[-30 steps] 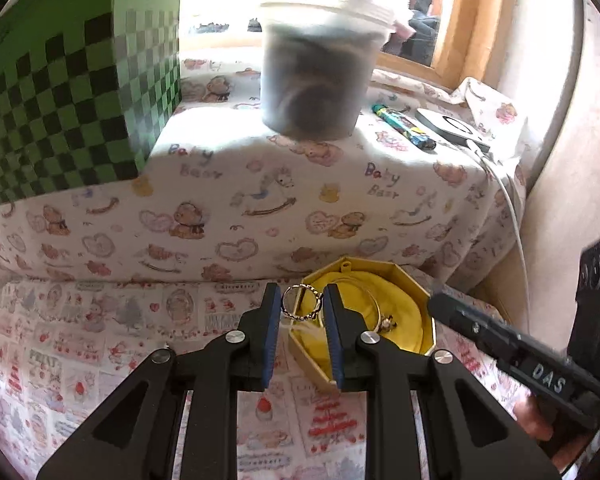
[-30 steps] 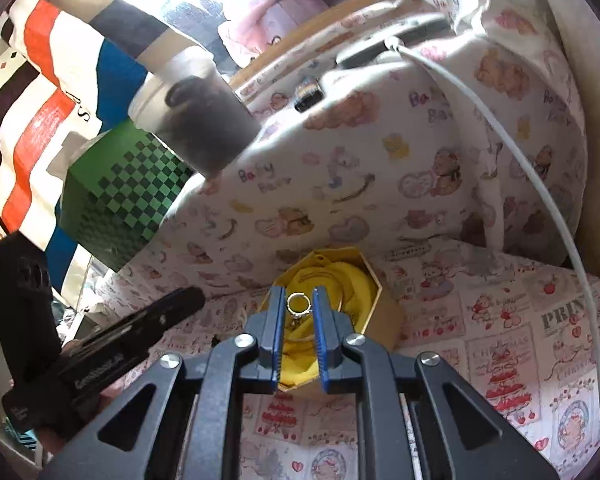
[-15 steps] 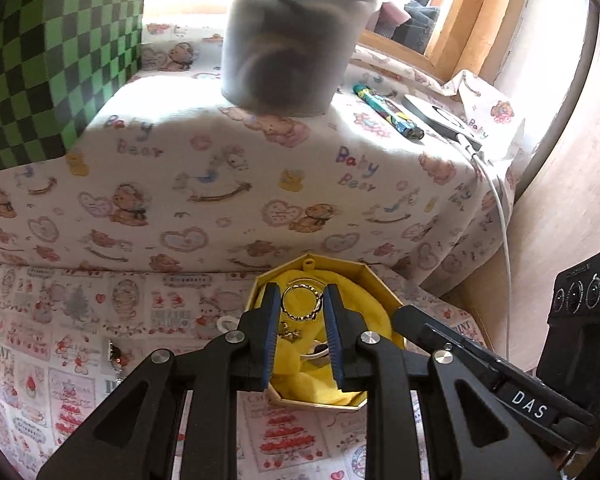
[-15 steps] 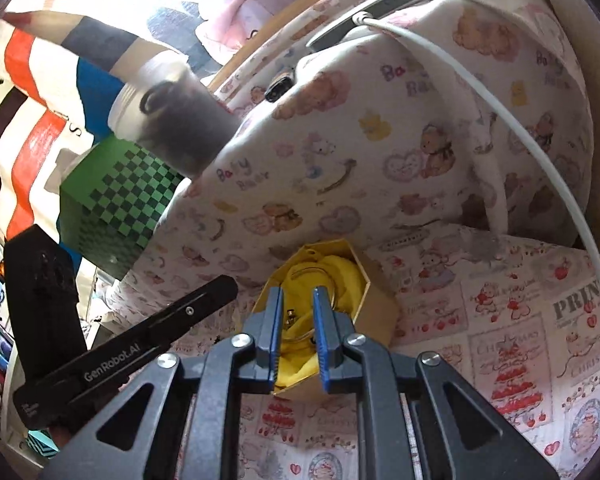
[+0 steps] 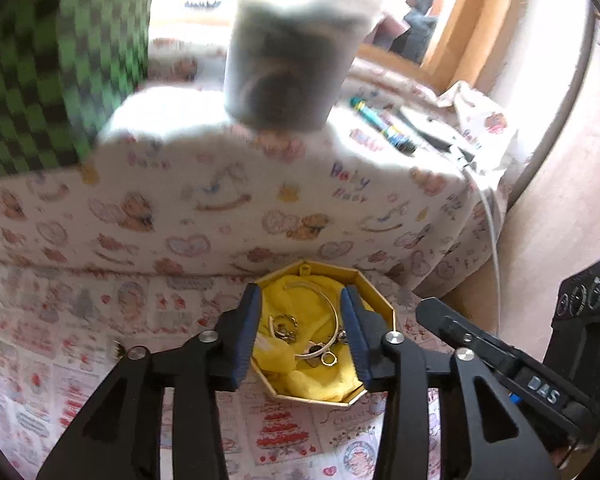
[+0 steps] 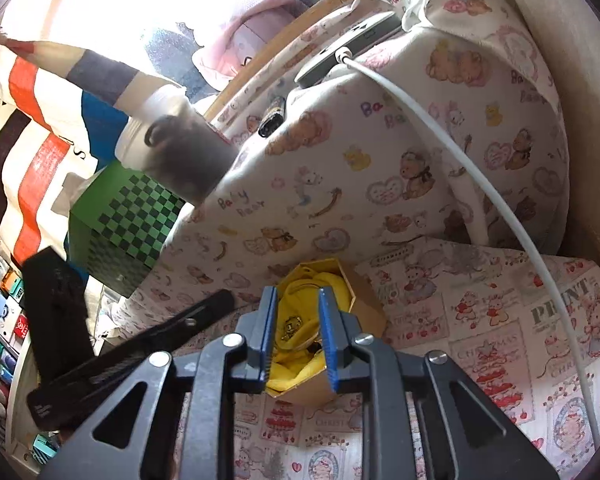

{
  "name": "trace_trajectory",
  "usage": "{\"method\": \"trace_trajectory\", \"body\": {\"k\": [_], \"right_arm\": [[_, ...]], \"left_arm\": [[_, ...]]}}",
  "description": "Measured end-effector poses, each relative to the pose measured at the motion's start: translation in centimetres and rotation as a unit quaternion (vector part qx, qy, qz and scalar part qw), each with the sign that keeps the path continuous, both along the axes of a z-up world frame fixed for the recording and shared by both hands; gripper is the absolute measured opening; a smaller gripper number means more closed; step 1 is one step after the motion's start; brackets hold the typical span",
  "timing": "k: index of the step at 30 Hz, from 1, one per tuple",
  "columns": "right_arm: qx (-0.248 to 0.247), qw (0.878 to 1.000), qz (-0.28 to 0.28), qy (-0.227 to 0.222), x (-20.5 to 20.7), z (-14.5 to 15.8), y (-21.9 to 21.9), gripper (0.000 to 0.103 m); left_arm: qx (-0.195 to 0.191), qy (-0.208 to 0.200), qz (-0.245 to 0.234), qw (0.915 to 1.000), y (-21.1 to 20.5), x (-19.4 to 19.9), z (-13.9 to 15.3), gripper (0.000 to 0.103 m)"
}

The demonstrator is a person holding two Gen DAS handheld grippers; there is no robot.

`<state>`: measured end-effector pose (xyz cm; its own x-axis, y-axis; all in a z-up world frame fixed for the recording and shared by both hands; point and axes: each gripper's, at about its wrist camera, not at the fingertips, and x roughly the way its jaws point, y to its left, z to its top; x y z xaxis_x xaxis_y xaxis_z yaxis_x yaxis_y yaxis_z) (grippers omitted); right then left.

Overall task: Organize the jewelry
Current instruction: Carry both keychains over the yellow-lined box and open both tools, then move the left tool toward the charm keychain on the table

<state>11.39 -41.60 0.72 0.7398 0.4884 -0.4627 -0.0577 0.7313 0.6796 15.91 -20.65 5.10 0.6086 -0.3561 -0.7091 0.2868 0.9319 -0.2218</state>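
The left gripper [image 5: 300,332] hangs over an octagonal gold box [image 5: 382,312] lined with yellow cloth [image 5: 308,300]; its blue-padded fingers [image 5: 249,334] stand apart and are opening, with nothing pressed between them. Seen through the gap between the fingers, a small ring [image 5: 286,326] lies loose on the cloth, and a thin bangle [image 5: 332,312] curves past just inside the right finger, with a couple of smaller pieces below it, nearer the finger bases.

The right gripper [image 6: 298,336] points into the same box [image 6: 364,296] from its other side, the fingers [image 6: 328,336] a narrow way apart and also opening; a small gold piece [image 6: 292,326] sits on the yellow cloth between them, not clamped.

The box rests on a cartoon-printed cloth [image 6: 500,320]. Beyond the fingertips rises a bear-printed cover [image 5: 220,208] carrying a blurred grey tub [image 5: 288,64], with a green checked box [image 6: 132,220] to the left and a white cable [image 6: 460,168] running down on the right
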Motion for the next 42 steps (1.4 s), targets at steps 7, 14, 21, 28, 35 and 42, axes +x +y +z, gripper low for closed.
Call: {"method": "trace_trajectory", "body": {"k": [7,14,21,28,35,42], "right_arm": [[-0.073,0.997,-0.004,-0.036,-1.3,2.0,2.2,0.028],[-0.121,0.990,0.002,-0.072,-2.7,3.6,4.9,0.030],[-0.180,0.979,0.003,-0.100,-3.9,4.1,7.5,0.035],[-0.239,0.965,0.001,-0.112,-4.4,3.7,9.8,0.050],[-0.261,0.960,-0.014,-0.100,-3.8,2.3,10.4,0.067],[-0.285,0.954,-0.029,-0.091,-3.3,1.5,10.2,0.081]], "left_arm": [[0.037,-0.098,0.009,0.9944,2.1,-4.7,4.6,0.047],[0.053,-0.169,0.046,0.9831,6.4,-8.0,7.8,0.058],[0.088,-0.207,0.082,0.9708,8.9,-9.5,7.4,0.074],[0.074,-0.200,0.094,0.9725,11.3,-9.6,5.2,0.085],[0.093,-0.155,0.100,0.9784,12.3,-7.4,0.8,0.086],[0.129,-0.140,0.112,0.9754,11.8,-6.3,-1.7,0.088]]}}
